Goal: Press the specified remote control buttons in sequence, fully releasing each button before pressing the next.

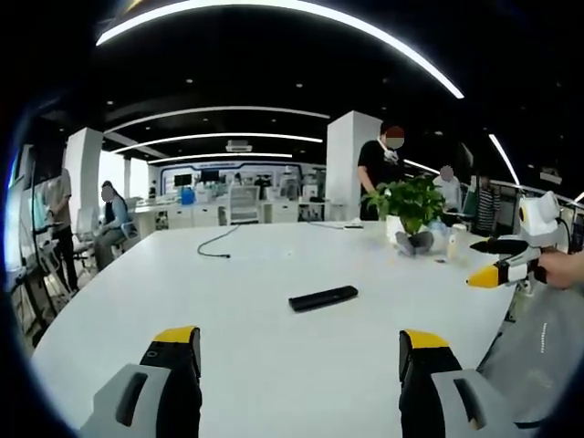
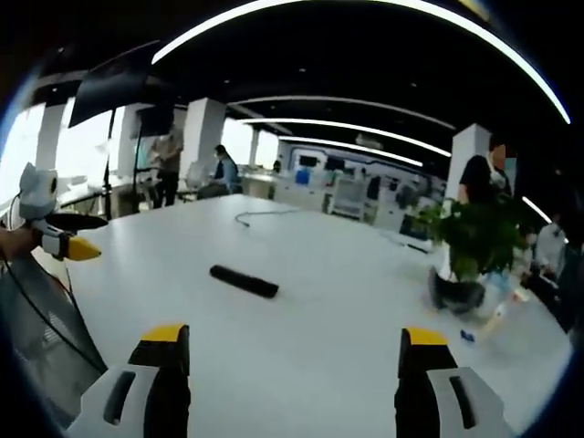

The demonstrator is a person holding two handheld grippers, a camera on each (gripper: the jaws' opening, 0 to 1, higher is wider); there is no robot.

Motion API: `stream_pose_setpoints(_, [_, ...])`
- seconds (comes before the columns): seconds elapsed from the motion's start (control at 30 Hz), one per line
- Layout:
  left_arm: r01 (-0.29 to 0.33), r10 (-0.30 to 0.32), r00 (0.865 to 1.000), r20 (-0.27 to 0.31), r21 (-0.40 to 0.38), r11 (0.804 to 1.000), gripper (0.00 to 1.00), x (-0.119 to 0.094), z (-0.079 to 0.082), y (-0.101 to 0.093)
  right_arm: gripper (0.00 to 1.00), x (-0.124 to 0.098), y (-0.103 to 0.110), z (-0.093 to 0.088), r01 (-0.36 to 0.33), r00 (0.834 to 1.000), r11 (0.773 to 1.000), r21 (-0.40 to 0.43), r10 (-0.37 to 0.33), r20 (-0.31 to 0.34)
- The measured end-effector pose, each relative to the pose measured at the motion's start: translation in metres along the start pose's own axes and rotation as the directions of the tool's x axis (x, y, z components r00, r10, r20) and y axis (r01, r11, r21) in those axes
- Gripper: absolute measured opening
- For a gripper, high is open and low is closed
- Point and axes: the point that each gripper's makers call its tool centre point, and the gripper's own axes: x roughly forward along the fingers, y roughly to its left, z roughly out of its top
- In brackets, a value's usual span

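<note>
A slim black remote control [image 1: 323, 298] lies flat on the white table [image 1: 237, 310], a little beyond my left gripper [image 1: 301, 347], whose yellow-tipped jaws stand wide apart with nothing between them. In the right gripper view the same remote [image 2: 244, 281] lies ahead and to the left of my right gripper [image 2: 294, 349], which is also open and empty. Neither gripper touches the remote. The right gripper's yellow fingertip [image 1: 484, 276] comes in at the right edge, held by a hand [image 1: 558, 268]. The left gripper's yellow fingertip [image 2: 84, 249] shows at the left edge.
A potted green plant [image 1: 411, 205] stands at the far right of the table, with small items beside it [image 2: 497, 315]. A dark cable [image 1: 219, 242] lies on the far side. Several people sit or stand at desks and pillars beyond the table.
</note>
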Motion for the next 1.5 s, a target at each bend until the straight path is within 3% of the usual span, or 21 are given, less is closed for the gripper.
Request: stream_pose_setpoints(1.5, [-0.005, 0.005, 1.0, -0.011, 0.003, 1.0, 0.92, 0.0018, -0.0018, 0.0016, 0.92, 0.0004, -0.0021, -0.0062, -0.011, 1.0, 0.998, 0.069, 0.013, -0.019])
